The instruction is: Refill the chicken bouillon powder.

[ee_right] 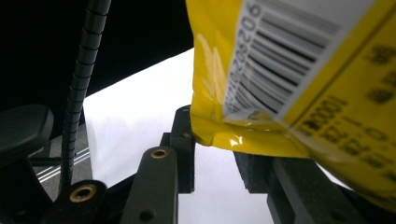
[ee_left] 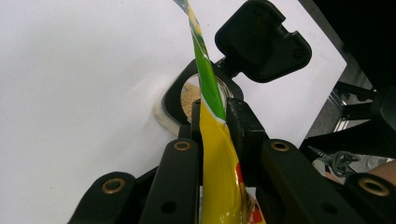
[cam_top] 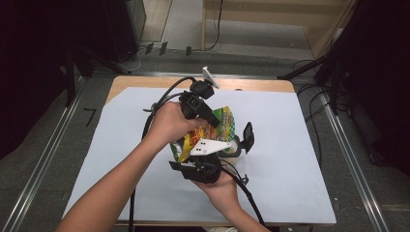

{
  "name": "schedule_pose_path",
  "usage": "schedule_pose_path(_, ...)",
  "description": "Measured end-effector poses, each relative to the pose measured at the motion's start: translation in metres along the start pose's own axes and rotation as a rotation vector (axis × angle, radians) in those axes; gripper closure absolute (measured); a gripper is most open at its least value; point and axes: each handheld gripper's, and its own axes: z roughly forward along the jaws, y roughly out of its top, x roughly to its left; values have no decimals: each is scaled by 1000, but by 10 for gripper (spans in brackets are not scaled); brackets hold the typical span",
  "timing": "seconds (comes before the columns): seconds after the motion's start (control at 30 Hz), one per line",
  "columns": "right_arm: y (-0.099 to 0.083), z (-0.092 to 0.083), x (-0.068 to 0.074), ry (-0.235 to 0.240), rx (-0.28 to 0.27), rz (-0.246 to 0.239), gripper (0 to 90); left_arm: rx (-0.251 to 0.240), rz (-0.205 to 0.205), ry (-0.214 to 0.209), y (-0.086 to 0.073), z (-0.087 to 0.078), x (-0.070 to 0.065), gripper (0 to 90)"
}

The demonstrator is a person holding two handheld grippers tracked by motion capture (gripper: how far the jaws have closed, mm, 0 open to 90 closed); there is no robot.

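Your left hand-held gripper sits mid-frame in the high view, jaws pinched tight on the yellow-and-green foil snack pouch. In the left gripper view that pouch runs up between the pads, right over a small clear container with a black rim and flipped-open black lid, crumbs inside.

Your right hand-held gripper is just below it. In the right gripper view the pouch's barcode end hangs between the jaws, but I can't tell if the pads actually press it.

Plenty of bare white-covered counter toward the right and left edges. Grey floor and cables lie beyond, along the top of the frame.
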Motion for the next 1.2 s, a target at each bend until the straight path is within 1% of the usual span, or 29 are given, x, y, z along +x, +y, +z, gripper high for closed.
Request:
schedule_pose_path(0.07, 0, 0, 0, 1, -2, 0, 719, -2, -2, -1, 0, 0, 0, 822)
schedule_pose_path(0.1, 0, 0, 0, 0, -3, -1, 719, -4, -4, -8, 0, 0, 0, 822)
schedule_pose_path(0.37, 2, -2, 1, 0, -9, -2, 717, -3, -10, -12, 1, -1, 1, 819)
schedule_pose_path(0.5, 1, -1, 1, 7, -6, 6, 717, 6, -2, -2, 1, 0, 0, 818)
schedule_pose_path(0.67, -2, 1, 0, 11, -4, 14, 717, 21, 4, 0, 2, 3, -1, 818)
schedule_pose_path(0.87, -2, 1, 0, 8, -2, 12, 718, 19, 4, -2, 1, 3, -1, 818)
schedule_pose_path(0.97, -1, 0, 0, 7, -7, 13, 717, 6, 1, -4, 1, 2, -2, 818)
schedule_pose_path(1.2, -3, 2, 1, 9, -2, 8, 715, 6, 5, -5, 1, 1, -2, 821)
